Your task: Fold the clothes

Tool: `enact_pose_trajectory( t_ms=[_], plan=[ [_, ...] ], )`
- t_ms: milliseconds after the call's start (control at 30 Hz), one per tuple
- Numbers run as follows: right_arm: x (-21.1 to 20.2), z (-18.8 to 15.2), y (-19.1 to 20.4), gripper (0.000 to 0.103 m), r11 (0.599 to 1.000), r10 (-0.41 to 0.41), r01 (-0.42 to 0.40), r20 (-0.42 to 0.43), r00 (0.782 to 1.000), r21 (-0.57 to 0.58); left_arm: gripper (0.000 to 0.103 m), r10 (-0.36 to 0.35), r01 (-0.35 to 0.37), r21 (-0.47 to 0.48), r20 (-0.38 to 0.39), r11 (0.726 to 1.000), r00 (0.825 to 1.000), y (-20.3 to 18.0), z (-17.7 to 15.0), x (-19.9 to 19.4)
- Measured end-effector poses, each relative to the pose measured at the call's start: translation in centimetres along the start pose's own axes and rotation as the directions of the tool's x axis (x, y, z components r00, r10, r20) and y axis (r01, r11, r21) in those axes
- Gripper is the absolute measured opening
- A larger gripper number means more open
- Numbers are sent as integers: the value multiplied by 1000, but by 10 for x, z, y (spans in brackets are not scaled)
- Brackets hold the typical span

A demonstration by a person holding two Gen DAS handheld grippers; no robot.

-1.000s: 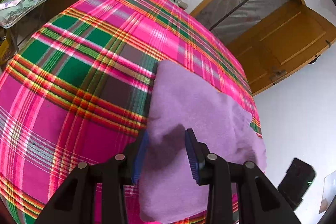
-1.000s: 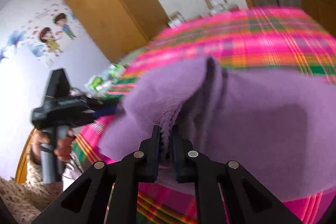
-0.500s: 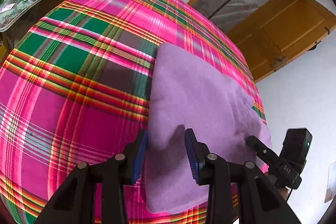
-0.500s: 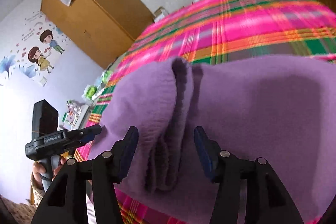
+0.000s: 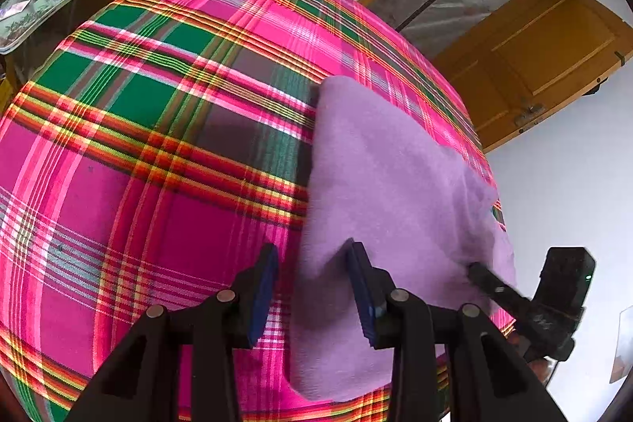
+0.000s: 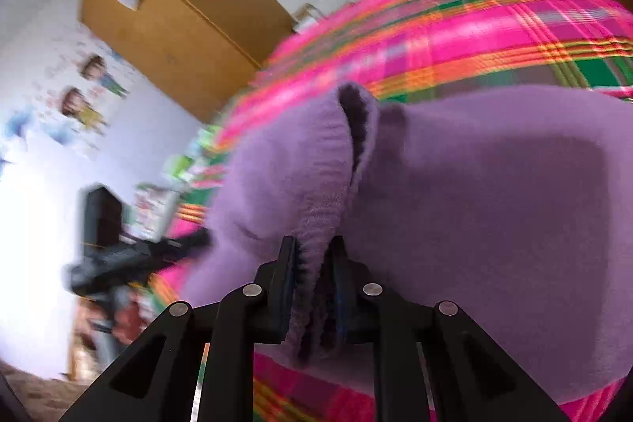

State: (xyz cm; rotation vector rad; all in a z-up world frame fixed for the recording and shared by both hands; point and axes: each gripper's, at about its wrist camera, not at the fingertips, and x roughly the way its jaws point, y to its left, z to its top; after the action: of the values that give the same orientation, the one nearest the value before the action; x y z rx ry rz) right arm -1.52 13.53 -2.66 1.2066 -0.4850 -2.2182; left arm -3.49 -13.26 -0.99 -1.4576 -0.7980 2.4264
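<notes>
Left wrist: plaid bedspread (pink, green) near wooden door.

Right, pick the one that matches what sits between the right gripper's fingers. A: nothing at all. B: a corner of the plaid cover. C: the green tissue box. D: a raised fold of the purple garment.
D: in the right wrist view the right gripper is closing its jaws on a raised ridge of the purple garment, which lies on the plaid cover.

I'm looking steeply down, close, through both wrist cameras, from opposite ends of the purple cloth on the plaid bed; both views share them.
</notes>
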Motion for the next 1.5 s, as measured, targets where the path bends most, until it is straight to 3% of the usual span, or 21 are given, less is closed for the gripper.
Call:
enact_pose_trajectory(
  t_ms=[67, 133, 233, 333, 433, 567, 633, 800, 1067, 1100, 1200, 1333, 1500],
  plan=[
    [1, -2, 7, 22, 998, -45, 46, 15, 999, -40, 37, 1, -1, 3, -1, 1000, 1000, 0, -2, -2],
    [-4, -3, 16, 32, 991, -95, 99, 41, 995, -92, 37, -1, 1, 3, 1, 1000, 1000, 1, -3, -5],
    [-17, -5, 29, 32, 971, -163, 179, 109, 981, -161, 37, -6, 6, -3, 10, 1000, 1000, 4, -6, -11],
    [-30, -8, 39, 33, 963, -127, 164, 177, 976, -214, 37, -13, 13, -6, 10, 1000, 1000, 7, -9, -13],
    [-17, -18, 46, 33, 946, -131, 160, 118, 984, -283, 37, -18, 18, 0, 1, 1000, 1000, 9, -12, -14],
    [-8, -29, 48, 33, 904, -239, 259, 101, 966, -339, 37, -31, 31, 18, -18, 999, 999, 11, -20, -20],
    [-11, -28, 53, 33, 896, -252, 277, 115, 961, -347, 37, -32, 32, 24, -23, 999, 999, 12, -21, -21],
    [-22, -29, 95, 33, 850, -168, 240, 189, 967, -469, 37, -48, 50, 42, -37, 998, 998, 12, -27, -24],
    [36, -53, 145, 34, 754, -79, 83, 35, 996, -652, 37, -136, 140, 34, -95, 990, 986, 15, -25, -19],
    [41, -55, 149, 37, 746, -63, 65, 26, 998, -663, 37, -152, 156, 30, -108, 987, 982, 14, -24, -17],
    [57, -60, 162, 61, 711, -38, 39, 17, 999, -702, 37, -186, 189, 7, -126, 982, 974, 16, -15, -12],
    [75, -71, 175, 66, 646, -65, 60, 23, 998, -761, 37, -249, 248, -28, -133, 968, 959, 20, -12, -17],
    [95, -74, 183, 69, 614, -134, 135, 65, 989, -778, 37, -292, 291, -35, -146, 956, 945, 17, -9, -17]
  ],
)
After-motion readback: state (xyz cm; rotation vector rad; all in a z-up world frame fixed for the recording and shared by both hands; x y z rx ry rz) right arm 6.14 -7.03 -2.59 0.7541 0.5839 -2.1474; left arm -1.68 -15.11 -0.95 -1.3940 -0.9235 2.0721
